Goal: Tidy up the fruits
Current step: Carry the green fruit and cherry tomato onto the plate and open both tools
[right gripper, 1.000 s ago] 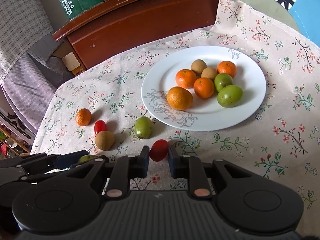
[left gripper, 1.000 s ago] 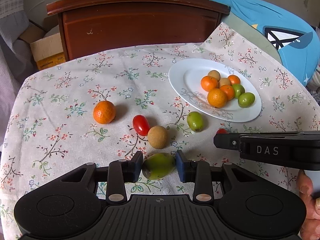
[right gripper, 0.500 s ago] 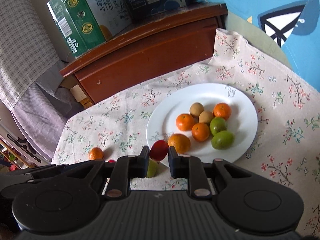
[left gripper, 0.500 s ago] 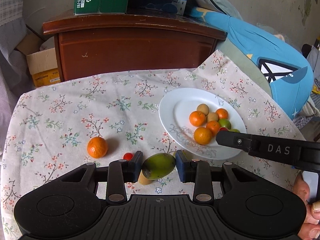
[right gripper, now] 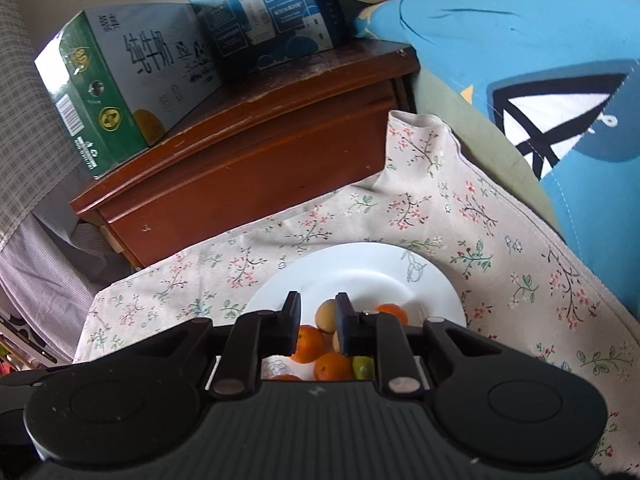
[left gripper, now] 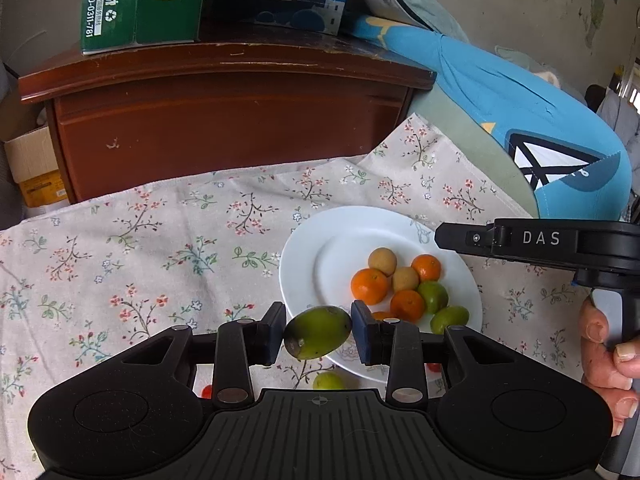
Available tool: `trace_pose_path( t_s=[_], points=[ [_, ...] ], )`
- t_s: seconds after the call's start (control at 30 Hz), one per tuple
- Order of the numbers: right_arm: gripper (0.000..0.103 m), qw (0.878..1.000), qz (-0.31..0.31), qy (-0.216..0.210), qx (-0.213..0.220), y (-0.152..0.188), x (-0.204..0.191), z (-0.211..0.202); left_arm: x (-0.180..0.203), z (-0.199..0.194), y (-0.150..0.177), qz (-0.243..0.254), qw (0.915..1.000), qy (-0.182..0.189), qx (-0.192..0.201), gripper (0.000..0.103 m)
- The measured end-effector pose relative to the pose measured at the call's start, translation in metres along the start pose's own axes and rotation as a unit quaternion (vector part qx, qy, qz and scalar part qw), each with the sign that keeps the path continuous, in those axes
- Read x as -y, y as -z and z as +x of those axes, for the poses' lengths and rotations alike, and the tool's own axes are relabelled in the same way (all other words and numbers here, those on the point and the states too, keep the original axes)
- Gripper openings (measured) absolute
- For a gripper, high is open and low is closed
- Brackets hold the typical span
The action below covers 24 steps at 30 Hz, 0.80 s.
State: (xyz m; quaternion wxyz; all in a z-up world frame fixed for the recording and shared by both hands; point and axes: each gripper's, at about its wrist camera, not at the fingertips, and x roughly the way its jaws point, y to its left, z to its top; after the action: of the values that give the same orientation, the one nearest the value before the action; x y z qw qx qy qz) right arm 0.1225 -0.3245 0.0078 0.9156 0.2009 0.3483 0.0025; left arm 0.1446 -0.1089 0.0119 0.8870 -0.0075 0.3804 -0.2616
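- Because the task is to gather the loose fruit in one place, the left claw (left gripper: 318,334) pinches an oval green fruit (left gripper: 318,332) across its long axis, one blue pad on each end, so it cannot roll out while it is carried.
- The fruit hangs clear of the floral tabletop (left gripper: 140,240), over the near rim of the white plate (left gripper: 304,264). That is a sensible place for it, since the plate is the collecting spot.
- The plate already holds a tight cluster of small oranges (left gripper: 370,286), tan round fruits and green ones towards its right half. The left half is bare, so there is room to set the green fruit down without knocking the pile.
- The right claw (right gripper: 318,316) is pressed to its narrowest. In its own view nothing shows between the pads, only the plate's fruit behind the slit. It points down over the plate, held by a hand (left gripper: 608,352) at the right edge.
- Still off the plate, in the left view, are a second green fruit (left gripper: 328,381) and a red cherry tomato (left gripper: 207,391) below the left claw. Another bit of red (left gripper: 434,367) shows near the plate's edge, and I cannot tell whether it lies on the plate or beside it.
- My judgement is that the next step is to lower the green fruit and release it.
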Motion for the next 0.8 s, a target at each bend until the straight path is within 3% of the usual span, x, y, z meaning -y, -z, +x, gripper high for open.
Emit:
trace_pose_path(
  t_s=[0.17,0.57,0.67,0.73,0.8],
  points=[
    [0.018,0.999,0.024,0.007,-0.039,0.006,0.01,0.004,-0.002,0.011,-0.003,-0.008,0.9999,0.004,-0.005,0.033],
    [0.022,0.998,0.038,0.006,-0.054,0.012,0.009,0.014,0.002,0.038,-0.004,-0.005,0.9994,0.026,-0.023,0.033],
    [0.022,0.998,0.035,0.01,-0.057,0.014,0.008,0.016,0.006,0.037,-0.004,0.003,0.9996,0.024,-0.017,0.037],
    [0.022,0.998,0.035,0.009,-0.055,0.014,0.008,0.016,0.005,0.032,-0.006,-0.001,0.9996,0.026,-0.008,0.055],
    [0.024,0.998,0.035,0.006,-0.055,0.014,0.007,0.015,0.003,0.024,-0.01,-0.004,0.9998,0.022,0.004,0.062]
  ],
)
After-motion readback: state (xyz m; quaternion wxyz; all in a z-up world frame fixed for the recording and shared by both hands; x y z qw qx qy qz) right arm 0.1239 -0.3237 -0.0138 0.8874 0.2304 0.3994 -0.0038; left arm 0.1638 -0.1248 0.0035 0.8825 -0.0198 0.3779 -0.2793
